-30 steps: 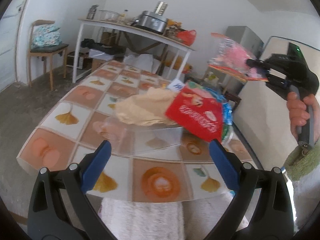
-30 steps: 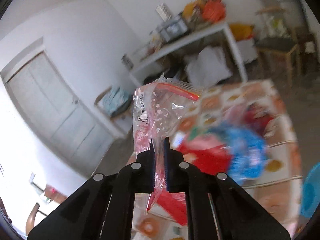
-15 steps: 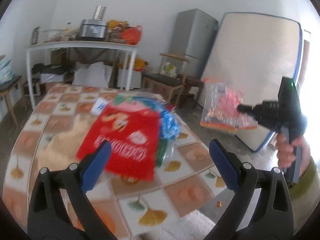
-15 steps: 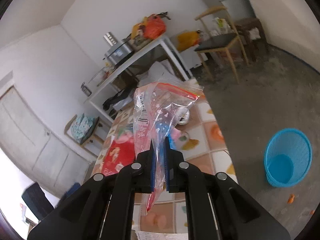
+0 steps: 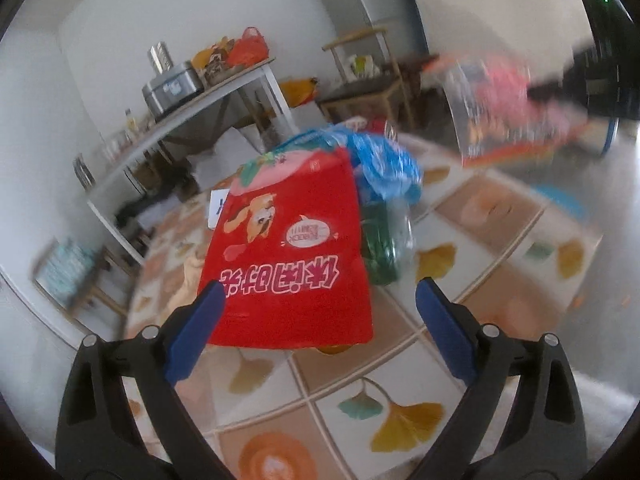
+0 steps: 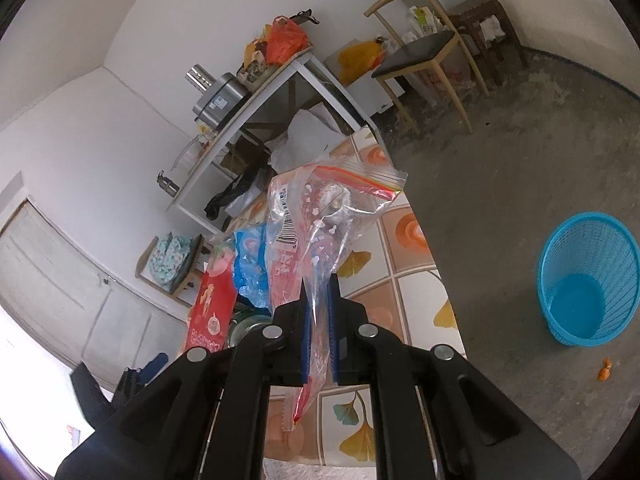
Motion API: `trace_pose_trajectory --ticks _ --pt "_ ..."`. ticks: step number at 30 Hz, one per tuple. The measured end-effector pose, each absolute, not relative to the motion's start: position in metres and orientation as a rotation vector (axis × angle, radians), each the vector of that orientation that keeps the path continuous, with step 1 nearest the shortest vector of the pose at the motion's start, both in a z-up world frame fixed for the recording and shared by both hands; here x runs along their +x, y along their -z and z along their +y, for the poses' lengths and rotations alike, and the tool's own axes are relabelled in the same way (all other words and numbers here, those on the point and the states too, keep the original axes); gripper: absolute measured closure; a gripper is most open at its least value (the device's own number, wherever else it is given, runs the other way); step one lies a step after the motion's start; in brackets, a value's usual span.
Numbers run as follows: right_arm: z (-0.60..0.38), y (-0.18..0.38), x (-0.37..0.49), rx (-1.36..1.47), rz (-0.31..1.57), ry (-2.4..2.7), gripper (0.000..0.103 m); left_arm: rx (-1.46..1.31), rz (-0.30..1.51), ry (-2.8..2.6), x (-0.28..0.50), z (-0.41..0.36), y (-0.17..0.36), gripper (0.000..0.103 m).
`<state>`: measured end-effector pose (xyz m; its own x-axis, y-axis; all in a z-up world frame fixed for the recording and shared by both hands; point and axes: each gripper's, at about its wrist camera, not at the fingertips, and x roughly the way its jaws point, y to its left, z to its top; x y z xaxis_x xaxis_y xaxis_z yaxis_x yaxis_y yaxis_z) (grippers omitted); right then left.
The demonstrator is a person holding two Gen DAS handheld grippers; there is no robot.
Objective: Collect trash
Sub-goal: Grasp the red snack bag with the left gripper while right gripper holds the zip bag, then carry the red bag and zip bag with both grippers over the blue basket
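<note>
Right wrist: zip bag (image 6: 320,232) pinched upright in hand-held gripper (image 6: 319,320) (blue basket (image 6: 588,280) well apart)

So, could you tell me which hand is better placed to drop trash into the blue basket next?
The right. The right gripper is already shut on the zip bag, with the blue basket on the floor to its right. The left gripper is open and empty over the red packet.

the zip bag (image 6: 320,220) is thin clear plastic, crinkled and shiny. the red packet (image 5: 288,248) is glossy printed film. the table (image 5: 496,216) has a smooth, shiny patterned cover. the bin (image 6: 588,280) is blue plastic mesh. the floor (image 6: 500,200) is rough, matt concrete. the chair (image 6: 416,52) has a wood frame.
</note>
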<state>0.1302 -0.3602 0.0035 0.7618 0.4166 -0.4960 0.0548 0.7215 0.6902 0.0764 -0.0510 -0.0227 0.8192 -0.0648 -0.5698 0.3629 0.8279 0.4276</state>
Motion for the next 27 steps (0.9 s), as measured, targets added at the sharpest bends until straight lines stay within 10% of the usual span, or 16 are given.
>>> trace_pose_trajectory --ticks 12,20,27 --pt "-0.359 -0.001 0.118 0.766 0.678 -0.225 0.095 1.132 0.397 0.010 0.084 -0.083 0.085 0.051" --pt "-0.357 -0.009 0.115 0.754 0.671 -0.240 0.095 1.177 0.363 -0.056 0.087 -0.081 0.083 0.097" --pt "-0.348 -0.028 0.107 0.727 0.642 -0.262 0.095 1.222 0.256 -0.089 0.051 -0.081 0.061 0.102"
